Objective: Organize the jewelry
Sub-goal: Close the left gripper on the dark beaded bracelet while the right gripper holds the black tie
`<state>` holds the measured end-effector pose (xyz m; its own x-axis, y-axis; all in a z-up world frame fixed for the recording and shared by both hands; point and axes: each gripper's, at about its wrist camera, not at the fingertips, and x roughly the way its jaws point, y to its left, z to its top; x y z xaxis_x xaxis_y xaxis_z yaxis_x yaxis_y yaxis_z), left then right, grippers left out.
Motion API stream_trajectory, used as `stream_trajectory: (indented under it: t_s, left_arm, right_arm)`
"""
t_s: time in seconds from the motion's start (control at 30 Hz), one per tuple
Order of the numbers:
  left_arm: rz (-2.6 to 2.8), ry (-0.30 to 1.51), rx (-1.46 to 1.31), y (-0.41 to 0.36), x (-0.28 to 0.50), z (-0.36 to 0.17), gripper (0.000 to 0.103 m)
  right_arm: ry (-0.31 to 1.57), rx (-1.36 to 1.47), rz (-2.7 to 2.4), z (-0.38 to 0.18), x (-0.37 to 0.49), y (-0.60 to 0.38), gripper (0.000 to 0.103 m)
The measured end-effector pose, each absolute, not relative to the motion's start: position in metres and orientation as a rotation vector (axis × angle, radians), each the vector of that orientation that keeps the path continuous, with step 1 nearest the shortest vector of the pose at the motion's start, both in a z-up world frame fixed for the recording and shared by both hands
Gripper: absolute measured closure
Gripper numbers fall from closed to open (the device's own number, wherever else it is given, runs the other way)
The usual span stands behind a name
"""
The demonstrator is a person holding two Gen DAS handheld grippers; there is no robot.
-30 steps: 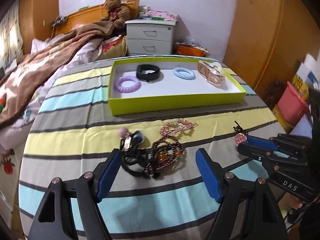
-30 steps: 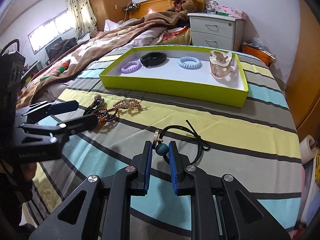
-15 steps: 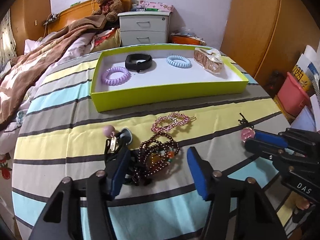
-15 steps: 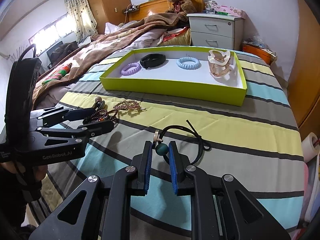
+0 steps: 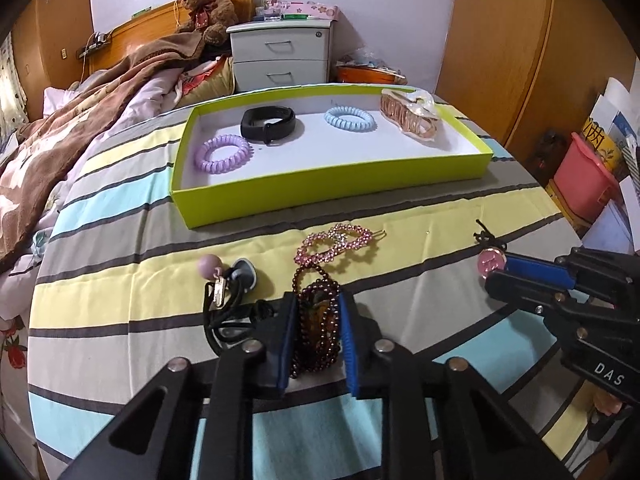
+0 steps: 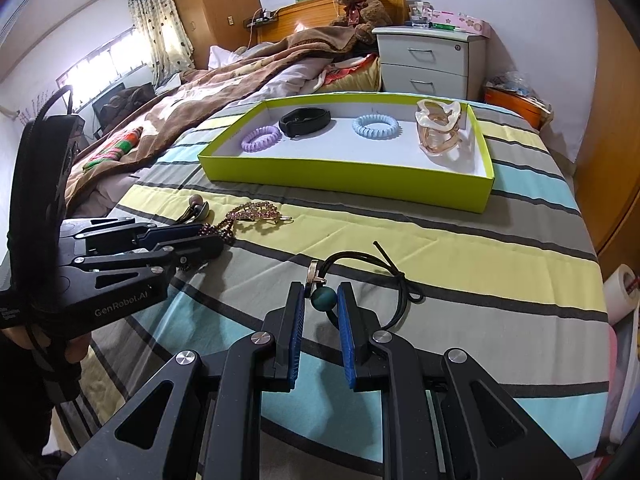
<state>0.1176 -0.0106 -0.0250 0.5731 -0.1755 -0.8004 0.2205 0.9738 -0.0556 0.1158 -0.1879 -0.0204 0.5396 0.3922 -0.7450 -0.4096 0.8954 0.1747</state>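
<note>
Left gripper [image 5: 318, 334] has closed around beaded bracelet [image 5: 318, 320].

A white nightstand [image 5: 282, 56] with two drawers stands beyond the striped bedspread [image 5: 120, 248]. A brown teddy bear [image 5: 208, 8] sits just left of the nightstand, against the wooden headboard [image 5: 132, 34]. A brown blanket [image 5: 80, 120] spreads further left. A pink bin [image 5: 586, 178] sits well right of the nightstand.
</note>
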Motion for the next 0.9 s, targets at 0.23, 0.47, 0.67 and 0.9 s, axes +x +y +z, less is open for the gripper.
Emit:
stream_trajectory:
  t_s: [0.23, 0.47, 0.67, 0.9]
  left_arm:
    - [-0.245, 0.923, 0.01, -0.006, 0.116, -0.02, 0.092]
    - [-0.249, 0.904, -0.02, -0.001, 0.112, -0.011, 0.097]
    - [-0.255, 0.877, -0.041, 0.002, 0.108, -0.001, 0.097]
    - [-0.268, 0.848, -0.059, 0.007, 0.106, 0.013, 0.097]
  right_arm:
    - [0.875, -0.021, 0.472, -0.018, 0.116, -0.189, 0.086]
    - [0.867, -0.024, 0.47, -0.014, 0.114, -0.188, 0.086]
    - [0.854, -0.026, 0.47, -0.009, 0.111, -0.187, 0.086]
    - [0.834, -0.027, 0.466, -0.001, 0.11, -0.187, 0.086]
